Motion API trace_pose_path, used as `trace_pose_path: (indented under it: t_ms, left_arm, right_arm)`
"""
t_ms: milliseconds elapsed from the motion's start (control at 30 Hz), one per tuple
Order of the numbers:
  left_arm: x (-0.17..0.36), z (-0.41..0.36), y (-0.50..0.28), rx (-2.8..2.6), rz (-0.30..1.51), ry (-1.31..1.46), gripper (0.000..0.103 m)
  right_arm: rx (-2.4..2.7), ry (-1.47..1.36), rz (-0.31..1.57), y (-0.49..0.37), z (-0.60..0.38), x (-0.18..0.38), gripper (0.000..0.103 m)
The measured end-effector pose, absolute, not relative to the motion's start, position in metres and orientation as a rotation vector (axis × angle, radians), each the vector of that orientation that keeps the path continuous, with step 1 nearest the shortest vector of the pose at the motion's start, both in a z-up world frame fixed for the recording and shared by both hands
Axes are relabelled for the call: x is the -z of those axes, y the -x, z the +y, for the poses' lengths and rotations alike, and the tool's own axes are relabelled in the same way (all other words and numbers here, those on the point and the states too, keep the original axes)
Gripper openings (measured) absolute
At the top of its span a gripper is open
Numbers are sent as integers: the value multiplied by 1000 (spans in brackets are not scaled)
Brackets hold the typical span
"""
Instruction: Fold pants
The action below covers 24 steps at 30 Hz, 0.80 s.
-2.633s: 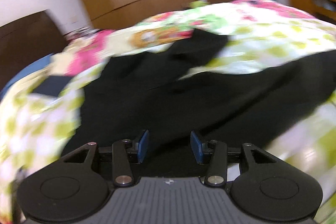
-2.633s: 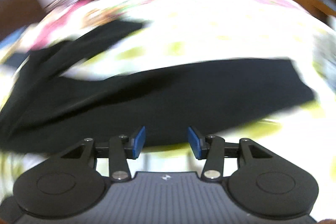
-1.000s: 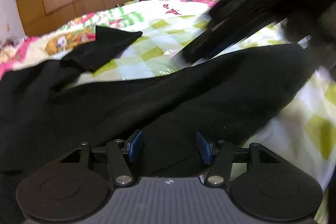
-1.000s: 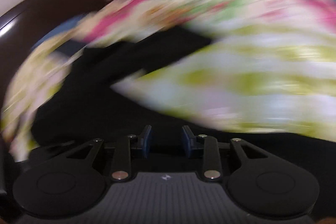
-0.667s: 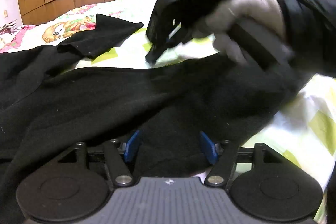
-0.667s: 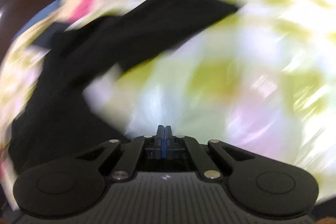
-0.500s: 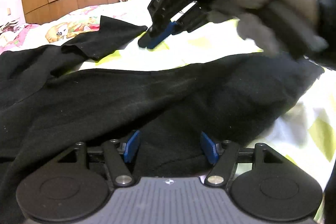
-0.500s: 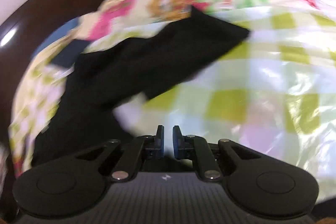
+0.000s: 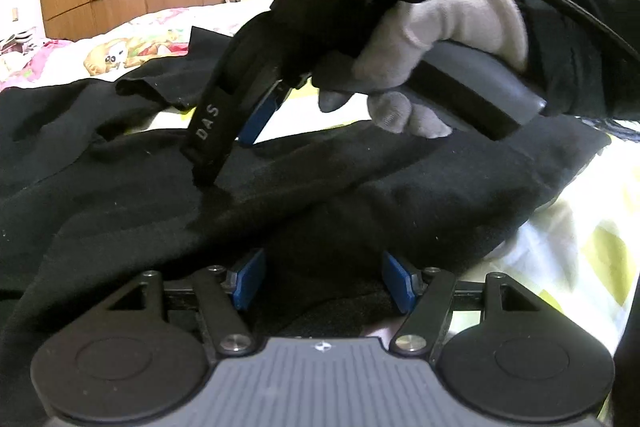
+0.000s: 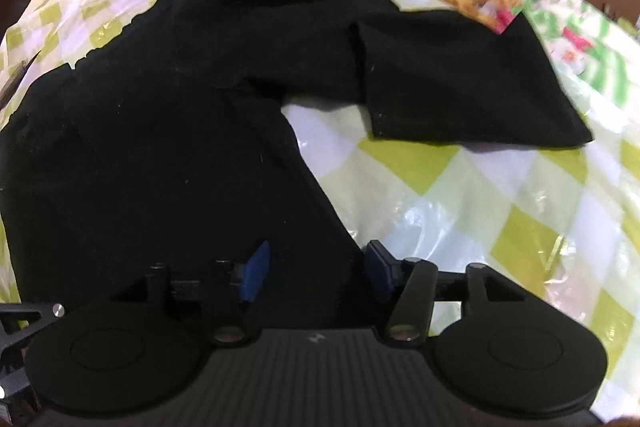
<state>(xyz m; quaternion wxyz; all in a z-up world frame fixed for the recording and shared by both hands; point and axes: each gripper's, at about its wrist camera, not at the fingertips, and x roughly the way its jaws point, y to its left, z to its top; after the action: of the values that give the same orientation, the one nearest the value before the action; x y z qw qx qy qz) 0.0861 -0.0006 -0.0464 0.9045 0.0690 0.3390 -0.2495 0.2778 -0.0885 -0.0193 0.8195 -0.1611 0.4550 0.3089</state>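
Right hand-held gripper (image 10: 314, 269) is opening astride the black pants (image 10: 168, 131) edge. Left hand-held gripper (image 9: 322, 281) gapes, unclenched, over the pants on the bed (image 10: 500, 187)

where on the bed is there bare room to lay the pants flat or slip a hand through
Bare checked sheet lies right of the black pants, below the far pant leg; a small wedge opens between the two legs. In the left view, open sheet borders the near leg's end. It is crowded over the near leg, where the right tongs, jaws opening, press down beside the left tongs.
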Motion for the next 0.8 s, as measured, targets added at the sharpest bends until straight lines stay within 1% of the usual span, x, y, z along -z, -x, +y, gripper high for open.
trace_pose_path:
  t_ms: [67, 100, 133, 167, 200, 267, 367, 400, 433, 500, 567, 633, 667, 700, 800]
  left_arm:
    - [47, 1, -87, 520, 703, -135, 78]
    - [48, 2, -89, 522, 704, -132, 78]
    - [49, 3, -91, 524, 707, -129, 78]
    - [49, 3, -91, 524, 708, -127, 78]
    - [50, 3, -91, 525, 708, -128, 78]
    - [52, 2, -91, 526, 709, -136, 79]
    - [51, 3, -90, 526, 705, -134, 79]
    - [50, 6, -89, 524, 701, -126, 79]
    - [49, 8, -89, 522, 696, -114, 79]
    - [46, 15, -90, 507, 685, -86, 79]
    - [43, 22, -91, 478, 673, -58, 79]
    - [40, 31, -91, 455, 664, -23, 79]
    - [40, 35, -93, 443, 668, -4, 79]
    - [41, 38, -94, 435, 672, 13, 79]
    - [42, 42, -97, 433, 672, 41, 79]
  right_arm:
    - [-660, 366, 951, -272, -81, 18, 38]
    - [-642, 371, 944, -274, -80, 16, 18]
    - [-625, 364, 946, -278, -73, 17, 6]
    - [-608, 344, 946, -284, -73, 17, 6]
    - [-577, 336, 934, -289, -75, 15, 1]
    - [-447, 341, 884, -303, -81, 13, 0]
    - [-428, 237, 911, -320, -90, 7, 0]
    - [-431, 232, 907, -321, -89, 3, 0]
    - [-426, 222, 908, -323, -90, -1, 4]
    - [-414, 169, 905, -331, -92, -8, 7]
    - [-399, 100, 894, -340, -94, -14, 19]
    - [-402, 23, 890, -348, -91, -19, 50]
    - [-415, 3, 887, -350, -88, -20, 52]
    - [-427, 3, 881, -351, -81, -20, 52]
    - [-441, 101, 841, -350, -48, -10, 60]
